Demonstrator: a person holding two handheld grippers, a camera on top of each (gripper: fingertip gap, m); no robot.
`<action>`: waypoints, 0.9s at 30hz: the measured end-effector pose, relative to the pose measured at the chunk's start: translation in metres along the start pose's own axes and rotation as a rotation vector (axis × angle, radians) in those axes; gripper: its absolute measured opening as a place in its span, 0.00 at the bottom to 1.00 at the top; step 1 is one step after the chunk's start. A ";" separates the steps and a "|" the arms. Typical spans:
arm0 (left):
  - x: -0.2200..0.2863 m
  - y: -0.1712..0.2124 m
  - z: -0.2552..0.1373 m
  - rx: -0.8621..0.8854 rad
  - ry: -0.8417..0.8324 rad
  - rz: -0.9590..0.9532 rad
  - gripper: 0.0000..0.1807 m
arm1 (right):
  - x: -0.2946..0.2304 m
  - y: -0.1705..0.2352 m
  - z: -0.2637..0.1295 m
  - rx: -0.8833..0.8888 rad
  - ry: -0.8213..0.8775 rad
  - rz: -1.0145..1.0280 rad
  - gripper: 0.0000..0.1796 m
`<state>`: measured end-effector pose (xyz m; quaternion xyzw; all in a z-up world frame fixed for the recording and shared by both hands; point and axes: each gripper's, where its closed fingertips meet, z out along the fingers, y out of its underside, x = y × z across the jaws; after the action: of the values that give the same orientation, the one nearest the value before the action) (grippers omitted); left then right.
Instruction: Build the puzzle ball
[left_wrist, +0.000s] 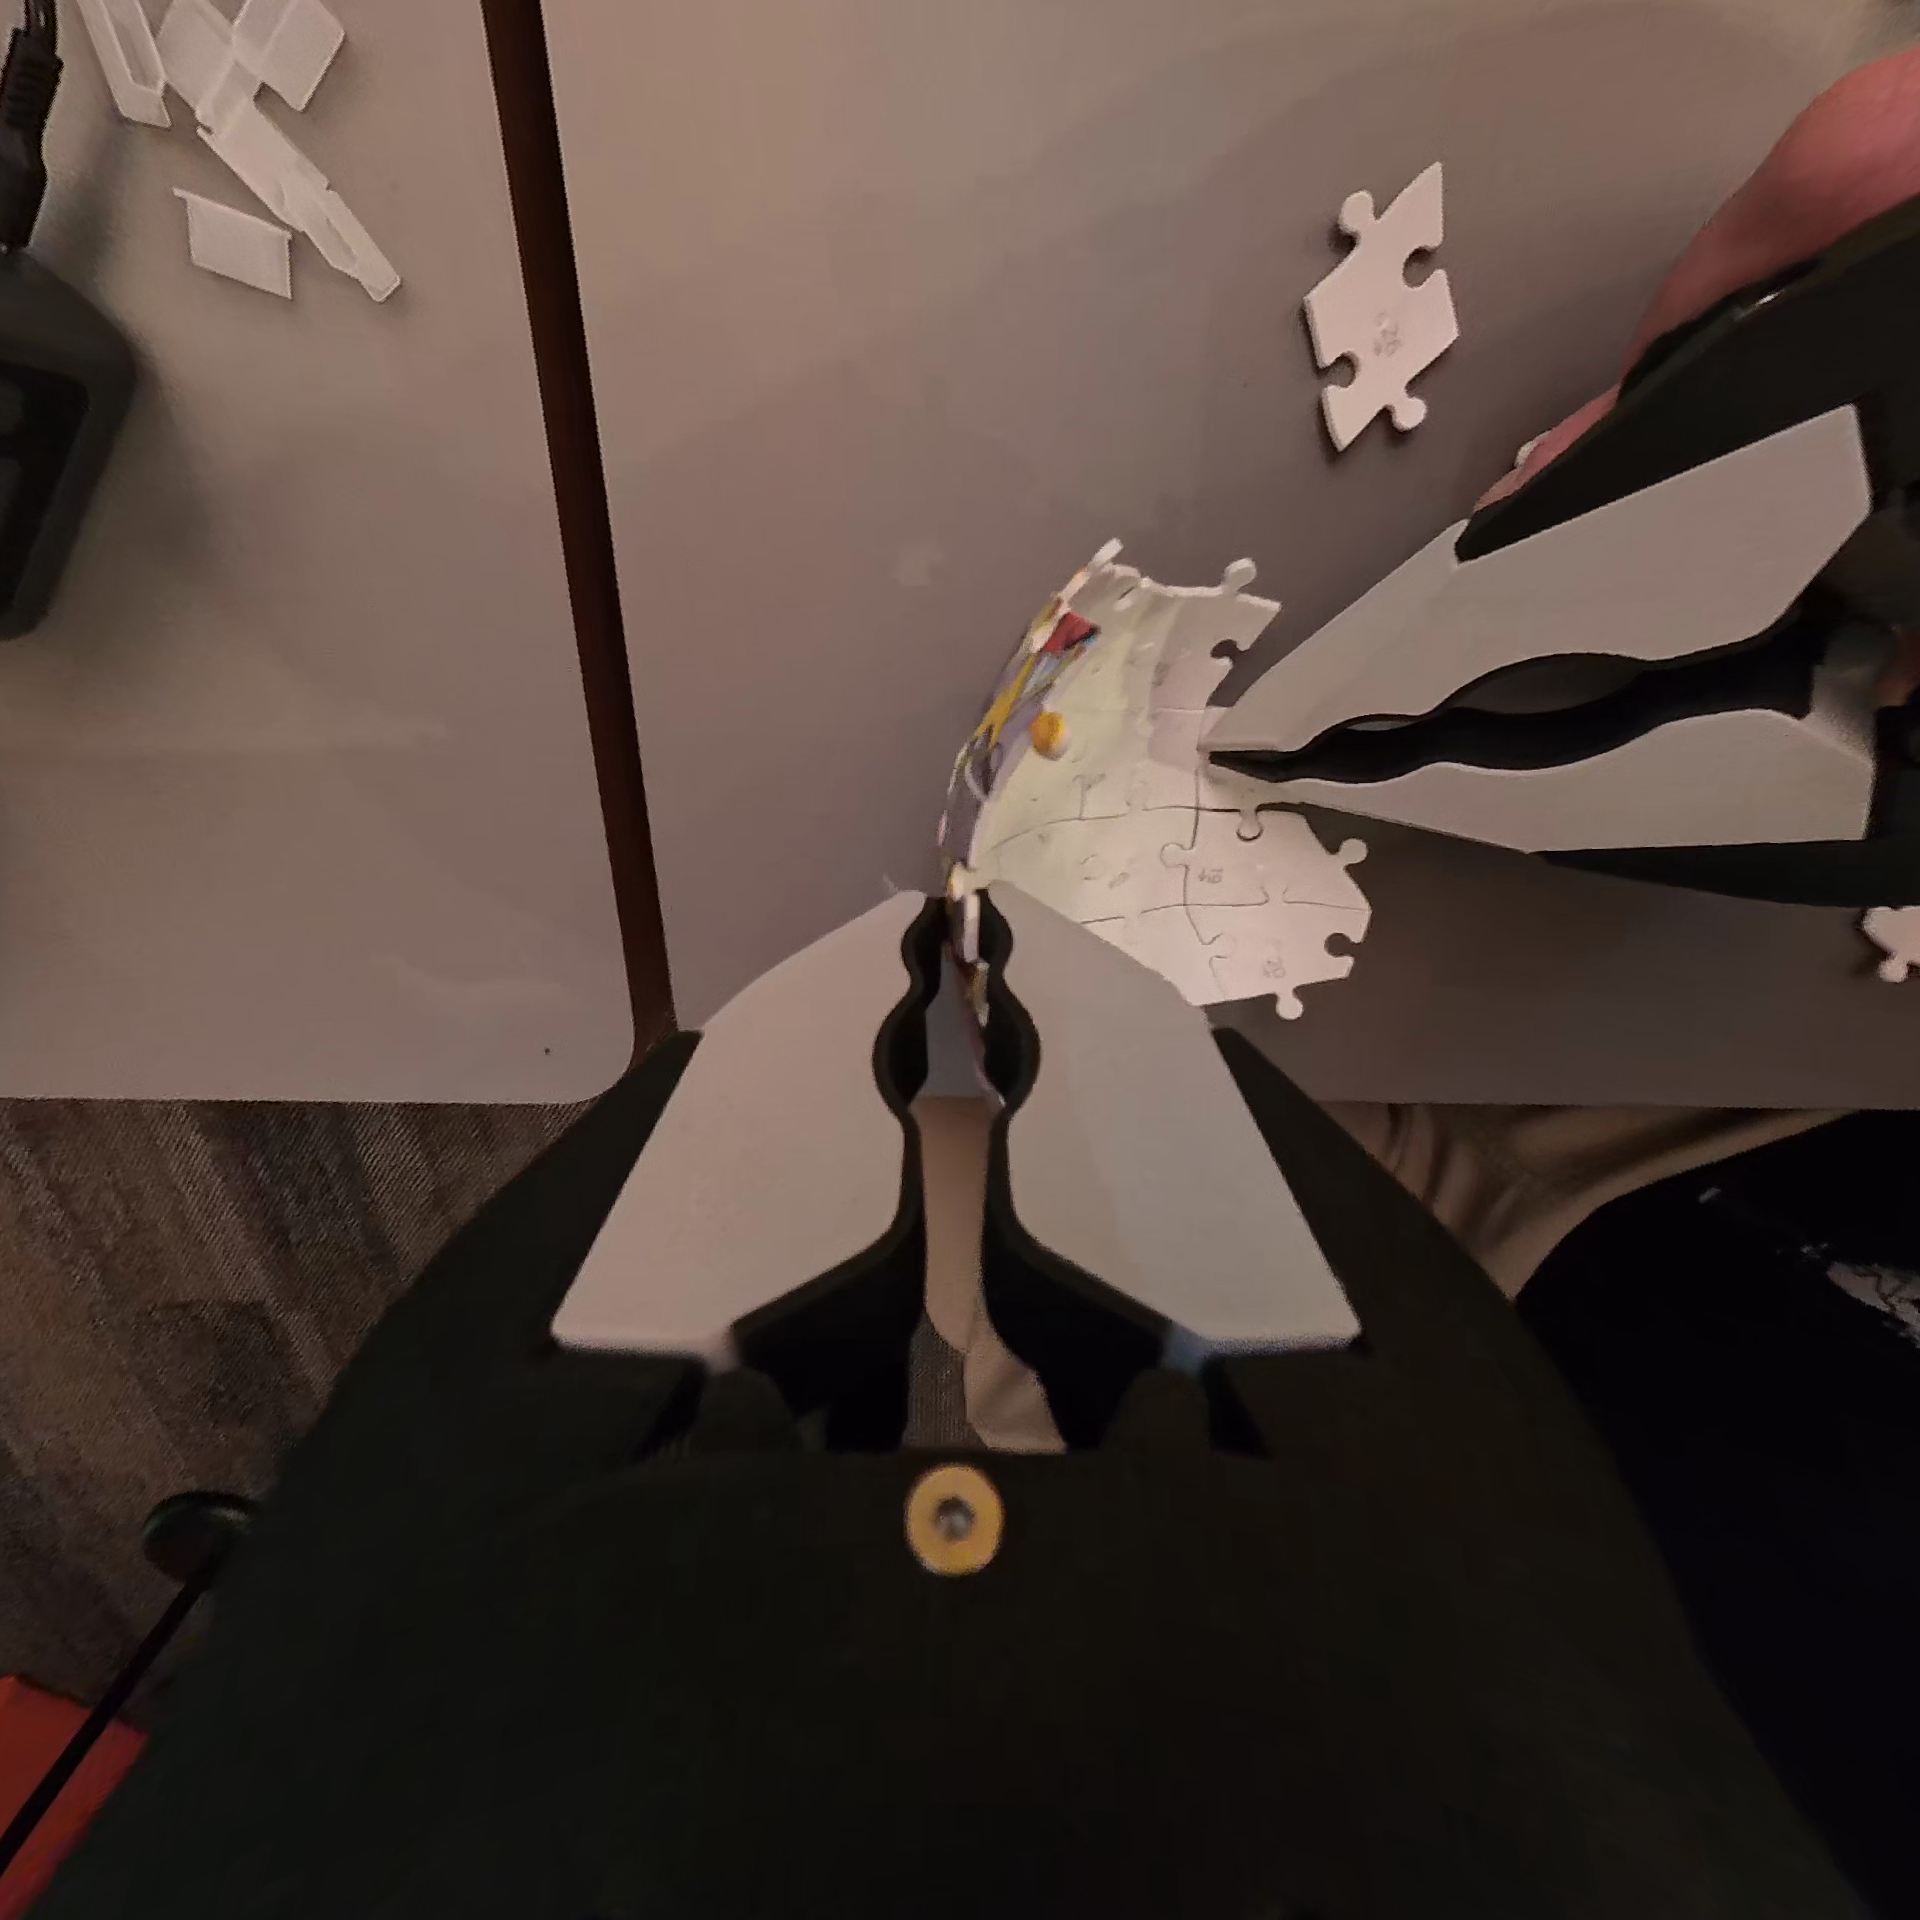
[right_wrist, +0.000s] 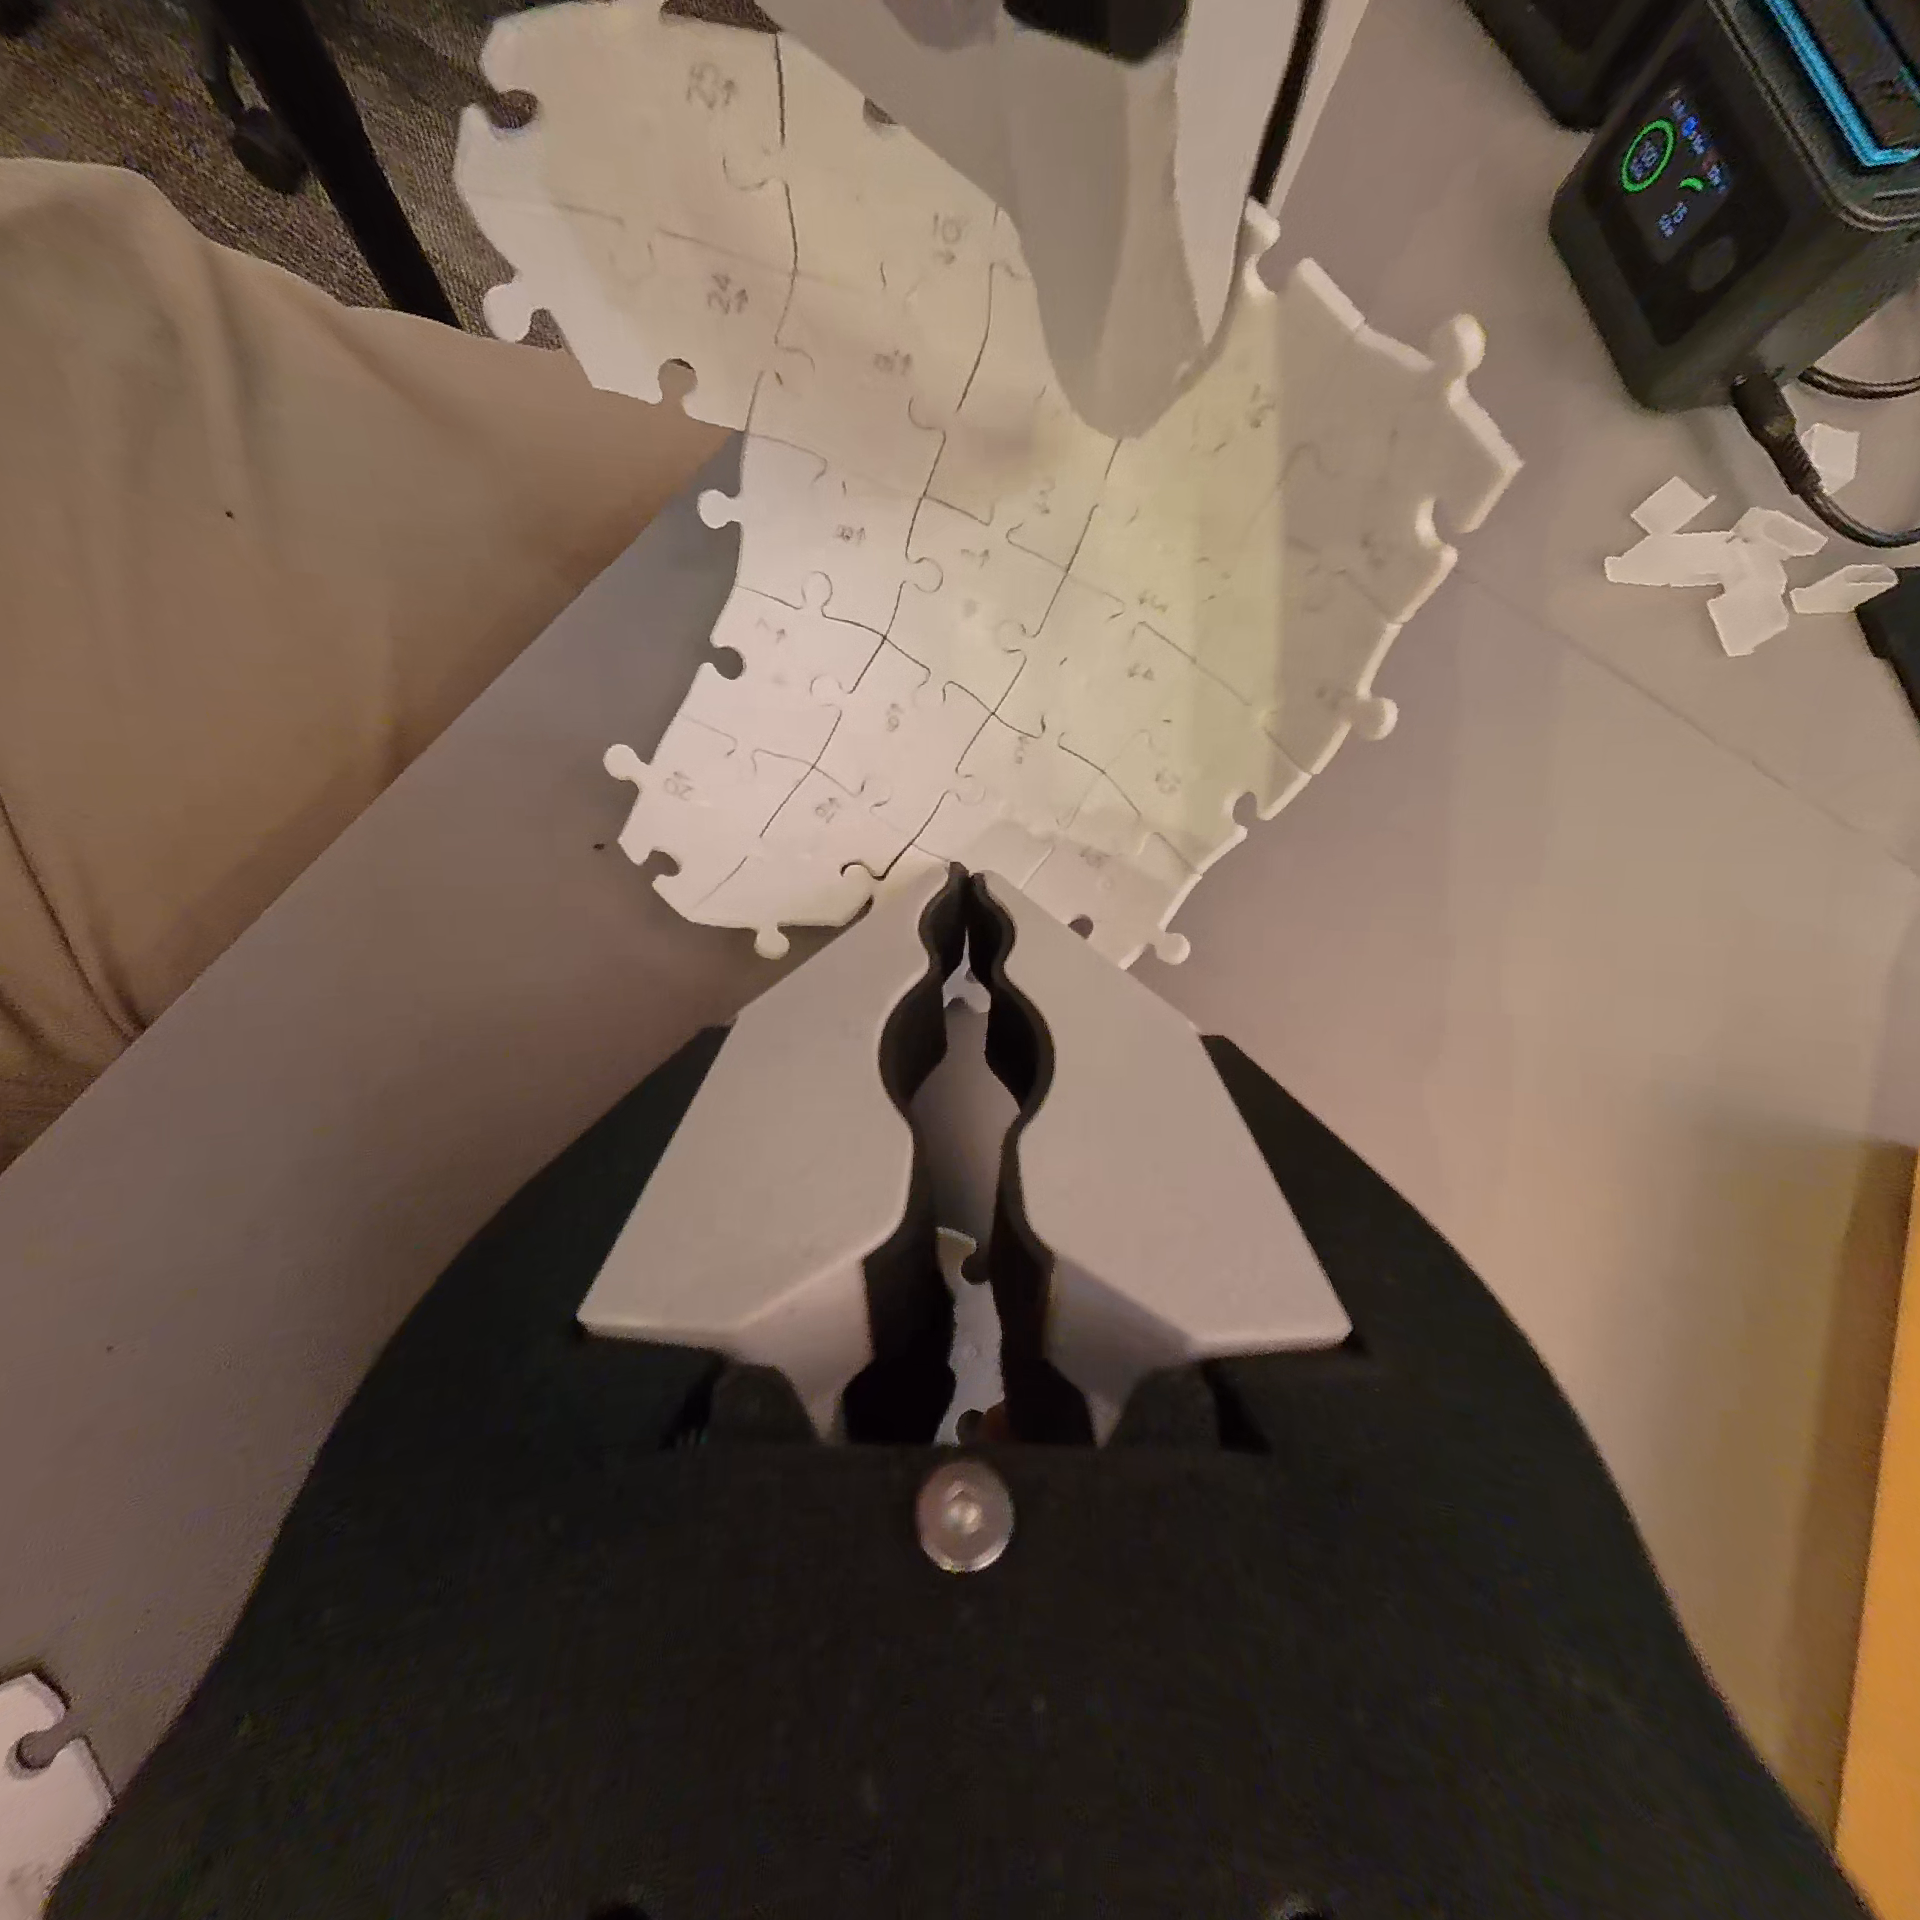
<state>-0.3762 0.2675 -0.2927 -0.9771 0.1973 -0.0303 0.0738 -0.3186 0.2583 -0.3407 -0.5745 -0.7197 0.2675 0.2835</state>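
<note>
Two grey tables (left_wrist: 312, 727) meet at a dark seam. Curved puzzle-ball section (right_wrist: 987, 582), white inner side showing, held above the table edge. Left gripper (left_wrist: 961, 914) pinched onto its lower edge; right gripper (right_wrist: 961, 883) pinched onto its opposite rim. One loose piece (left_wrist: 1382, 312) lies well apart.
</note>
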 end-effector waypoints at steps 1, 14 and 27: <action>0.001 0.000 -0.001 0.012 0.015 -0.007 0.04 | 0.000 0.000 0.000 0.002 -0.002 0.003 0.00; 0.037 0.006 -0.036 0.389 0.418 -0.186 0.31 | 0.000 0.000 0.000 0.012 0.019 -0.015 0.00; 0.075 0.057 -0.044 0.641 0.091 0.163 0.29 | 0.000 0.000 0.000 0.015 0.022 -0.029 0.00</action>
<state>-0.3329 0.1801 -0.2564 -0.8827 0.2583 -0.1283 0.3709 -0.3182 0.2584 -0.3410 -0.5649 -0.7227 0.2625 0.2995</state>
